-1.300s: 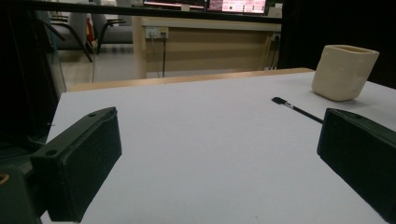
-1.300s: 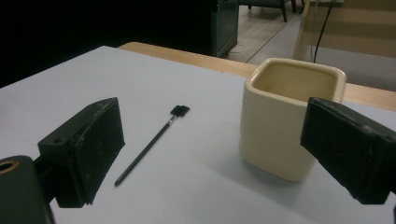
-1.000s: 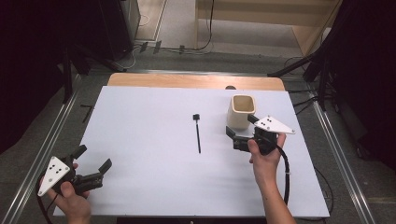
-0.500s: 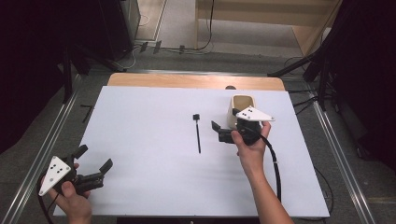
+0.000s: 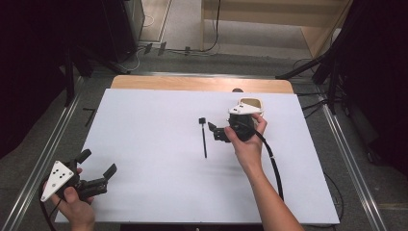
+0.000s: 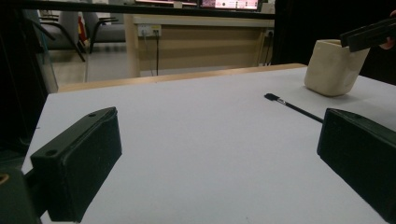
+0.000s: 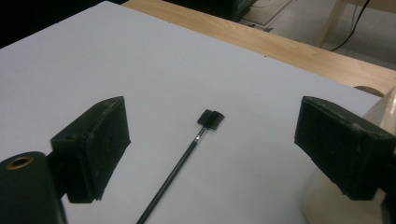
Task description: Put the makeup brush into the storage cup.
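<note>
While the right gripper (image 5: 215, 131) hangs with jaws wide apart just at three o'clock of the thin black brush (image 5: 204, 138) lying on the white table (image 5: 154, 144), a cream cup (image 6: 334, 66) stands right behind it, partly hidden by the hand. The left gripper (image 5: 98, 169), at seven o'clock near the table's corner, is likewise spread and empty. Nothing lies between the brush and the right jaws.

High view sits up over the near edge, looking forward and down at the whole white bench (image 5: 144, 144). Left gripper view is low at the 7 o'clock corner, skimming toward 1 o'clock. Right gripper view hovers close, angled down. All three catch the black brush (image 5: 204, 138) (image 6: 292, 105) (image 7: 182, 163) and cream cup (image 5: 252, 103) (image 6: 334, 67) (image 7: 327, 205).
</note>
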The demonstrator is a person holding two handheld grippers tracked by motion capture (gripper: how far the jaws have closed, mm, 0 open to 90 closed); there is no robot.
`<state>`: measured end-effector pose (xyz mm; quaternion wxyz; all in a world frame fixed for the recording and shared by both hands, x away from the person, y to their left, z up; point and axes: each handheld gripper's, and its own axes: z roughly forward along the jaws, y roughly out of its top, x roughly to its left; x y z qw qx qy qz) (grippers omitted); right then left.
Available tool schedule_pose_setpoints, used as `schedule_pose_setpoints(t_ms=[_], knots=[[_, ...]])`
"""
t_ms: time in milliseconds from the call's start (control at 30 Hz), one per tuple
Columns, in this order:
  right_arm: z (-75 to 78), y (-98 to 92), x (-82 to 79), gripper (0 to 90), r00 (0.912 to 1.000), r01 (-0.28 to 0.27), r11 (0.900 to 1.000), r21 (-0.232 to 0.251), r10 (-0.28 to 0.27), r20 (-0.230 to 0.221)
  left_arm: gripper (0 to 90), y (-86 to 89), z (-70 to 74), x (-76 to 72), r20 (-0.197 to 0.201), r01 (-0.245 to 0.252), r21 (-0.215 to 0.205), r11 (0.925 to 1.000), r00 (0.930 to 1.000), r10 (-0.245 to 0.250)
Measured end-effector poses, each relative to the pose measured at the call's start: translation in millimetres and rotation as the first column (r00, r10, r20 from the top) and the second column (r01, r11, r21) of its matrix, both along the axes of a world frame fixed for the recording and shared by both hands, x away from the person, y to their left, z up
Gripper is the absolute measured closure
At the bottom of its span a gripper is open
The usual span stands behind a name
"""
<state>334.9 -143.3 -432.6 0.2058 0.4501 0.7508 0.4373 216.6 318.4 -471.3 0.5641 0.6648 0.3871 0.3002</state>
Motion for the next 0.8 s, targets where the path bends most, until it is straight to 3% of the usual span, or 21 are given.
schedule_pose_setpoints(t_ms=[33, 433, 800], knots=[[-0.8, 2.5, 3.8, 13.6, 0.9997, -0.010, 1.000, 0.000, 0.010, -0.022, 0.4, 0.1, -0.1, 0.2, -0.002, 0.000, 0.001, 1.0000, 1.0000, 0.000], [-5.9, 18.4, 19.7, 13.9, 0.9948, -0.034, 0.998, -0.054, 0.029, -0.098, 0.4, 0.3, -0.7, 0.9, -0.005, 0.000, 0.002, 1.0000, 1.0000, 0.000], [-14.6, 30.5, 36.4, 14.0, 0.9803, -0.052, 0.992, -0.114, 0.030, -0.195, 0.4, 2.6, -0.9, 1.3, -0.007, -0.004, -0.003, 1.0000, 1.0000, 0.004]])
